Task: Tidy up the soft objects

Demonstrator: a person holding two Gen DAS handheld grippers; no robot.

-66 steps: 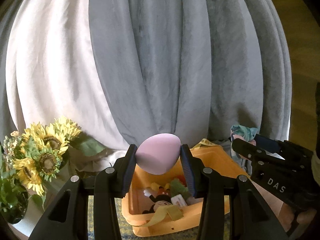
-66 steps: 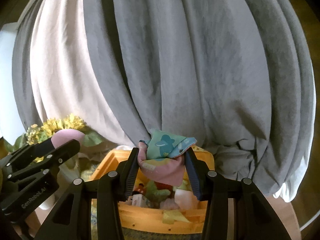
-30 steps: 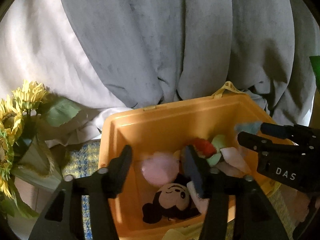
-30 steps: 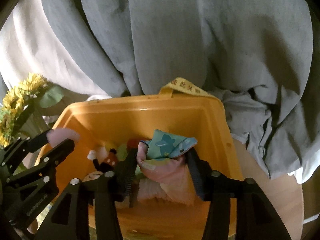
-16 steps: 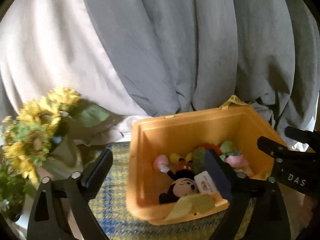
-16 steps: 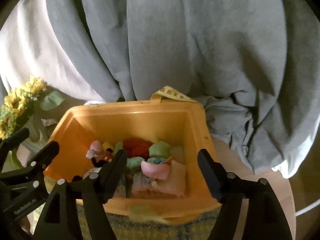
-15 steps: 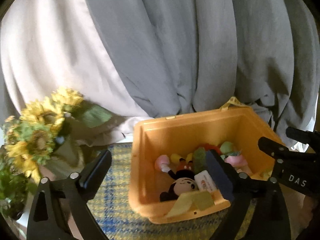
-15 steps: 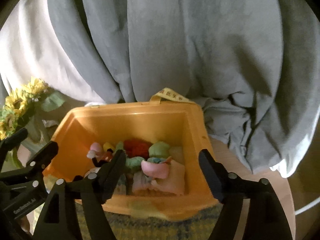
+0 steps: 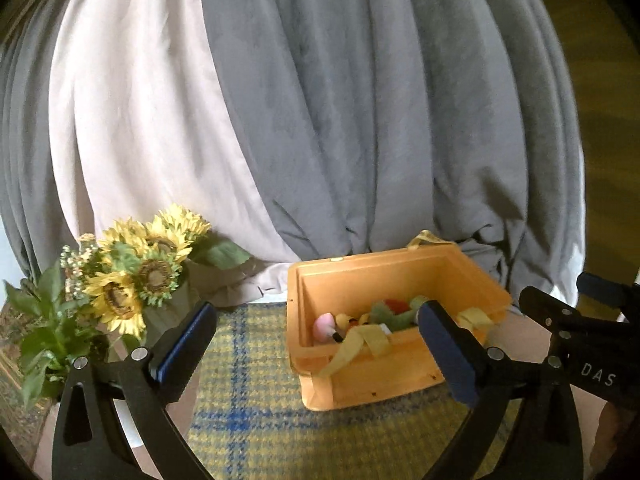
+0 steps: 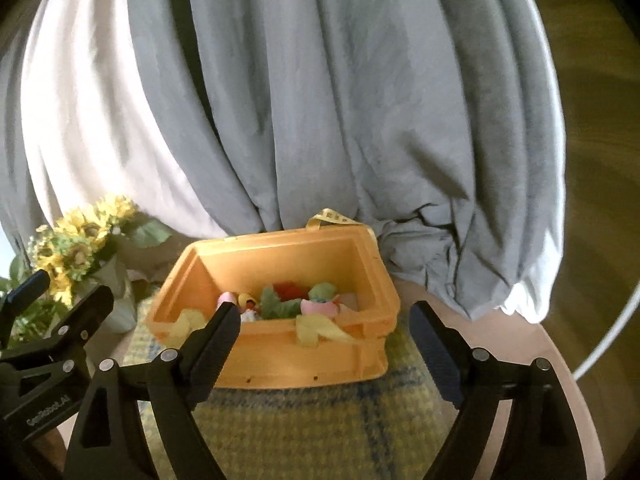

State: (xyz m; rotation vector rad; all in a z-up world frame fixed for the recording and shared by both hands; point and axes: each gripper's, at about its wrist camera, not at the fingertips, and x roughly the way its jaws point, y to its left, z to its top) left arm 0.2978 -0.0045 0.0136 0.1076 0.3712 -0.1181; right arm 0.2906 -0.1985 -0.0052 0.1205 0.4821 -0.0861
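We find both loads released into the bin (image 9: 394, 268): pink egg (image 9: 325, 326) and pouch (image 10: 320, 307) lie inside. Left gripper (image 9: 316, 344) and right gripper (image 10: 324, 340) have just been opening, now spread, empty, drawn back.

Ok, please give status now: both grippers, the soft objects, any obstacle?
Left gripper open, empty; right gripper open, empty. Soft toys in orange bin. Nothing blocking.

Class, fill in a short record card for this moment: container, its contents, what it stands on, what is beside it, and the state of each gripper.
container: orange bin, open top
contents: soft toys piled inside
stands on: plaid mat
beside it: sunflowers, to its left
behind: grey curtain
left gripper: open, nothing between its fingers
right gripper: open, nothing between its fingers
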